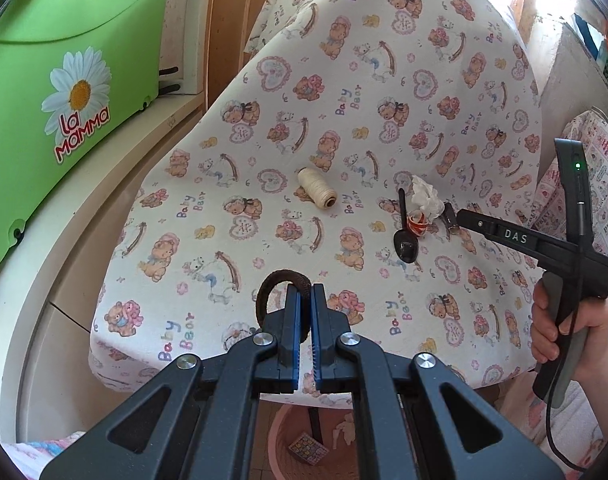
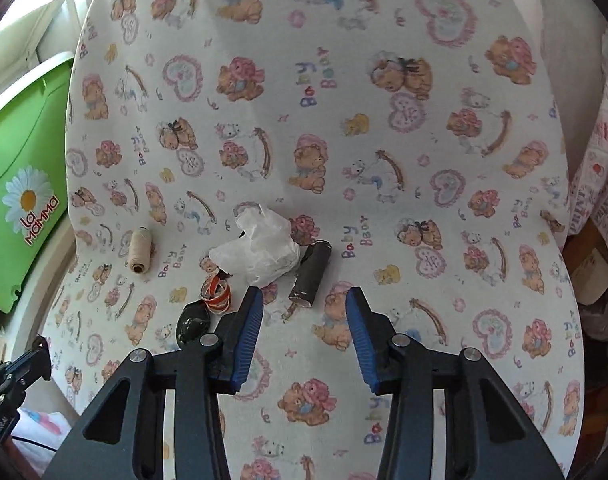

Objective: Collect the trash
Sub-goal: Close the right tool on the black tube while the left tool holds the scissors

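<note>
On a bear-print cloth [image 1: 344, 120] lie a crumpled white tissue [image 2: 263, 246], a dark battery-like cylinder [image 2: 310, 280], an orange-and-white wrapper [image 2: 215, 298], a black plastic spoon [image 2: 192, 326] and a cream thread spool [image 2: 139, 250]. My right gripper [image 2: 304, 300] is open, its fingers on either side of the cylinder's near end, just above the cloth. My left gripper [image 1: 306, 296] is shut on a brown hair tie [image 1: 279, 292] near the cloth's front edge. The same tissue [image 1: 424, 196], spoon [image 1: 406, 236] and spool [image 1: 316, 188] show in the left wrist view.
A green La Mamma bin [image 1: 63, 100] stands at the left on a white ledge. A pink basket [image 1: 304, 444] with scraps sits on the floor below the cloth's front edge. Patterned fabric [image 1: 592, 168] lies at the right.
</note>
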### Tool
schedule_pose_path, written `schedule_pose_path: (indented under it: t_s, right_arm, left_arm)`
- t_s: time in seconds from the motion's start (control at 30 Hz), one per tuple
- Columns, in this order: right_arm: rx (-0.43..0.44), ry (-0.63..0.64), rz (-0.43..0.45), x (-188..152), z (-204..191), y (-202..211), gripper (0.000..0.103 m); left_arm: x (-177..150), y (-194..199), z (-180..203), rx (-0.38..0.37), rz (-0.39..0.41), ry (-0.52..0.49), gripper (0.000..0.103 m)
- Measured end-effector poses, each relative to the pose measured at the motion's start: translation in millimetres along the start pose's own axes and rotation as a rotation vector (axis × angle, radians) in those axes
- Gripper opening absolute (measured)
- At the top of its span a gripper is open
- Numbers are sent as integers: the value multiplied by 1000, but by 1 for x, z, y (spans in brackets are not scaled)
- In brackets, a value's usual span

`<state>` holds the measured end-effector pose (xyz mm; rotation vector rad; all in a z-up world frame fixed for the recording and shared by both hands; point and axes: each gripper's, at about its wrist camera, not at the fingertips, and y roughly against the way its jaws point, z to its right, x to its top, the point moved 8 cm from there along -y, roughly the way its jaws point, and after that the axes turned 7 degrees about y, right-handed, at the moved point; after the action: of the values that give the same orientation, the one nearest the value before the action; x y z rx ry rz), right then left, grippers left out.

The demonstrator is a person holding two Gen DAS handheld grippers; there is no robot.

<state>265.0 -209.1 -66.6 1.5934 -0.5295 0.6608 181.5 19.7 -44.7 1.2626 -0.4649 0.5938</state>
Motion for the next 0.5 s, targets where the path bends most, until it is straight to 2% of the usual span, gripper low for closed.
schedule_pose_path:
  t_s: [0.1, 0.2, 0.27, 0.3, 0.37, 0.5]
  right_arm:
    - [-21, 18, -1, 3, -8, -13, 39]
    - [-95, -8, -21, 2, -2, -25, 33]
    - [-96, -53, -23, 1, 4, -29, 20]
    - [-79, -75, -23, 0, 6, -30, 7]
    - [-26, -111, -6, 0, 9, -26, 3]
    - [73, -142, 35, 0, 13, -5, 2]
  left_arm:
    - [-3, -2, -4, -2, -5, 15, 4]
    - [-4, -3, -6, -7, -6, 29, 4]
    - [-4, -4, -6, -11, -7, 32, 4]
    - [-4, -4, -6, -11, -6, 32, 4]
    - [-5, -4, -6, -14, -7, 34, 4]
    - [-6, -2, -3, -25, -6, 38, 4]
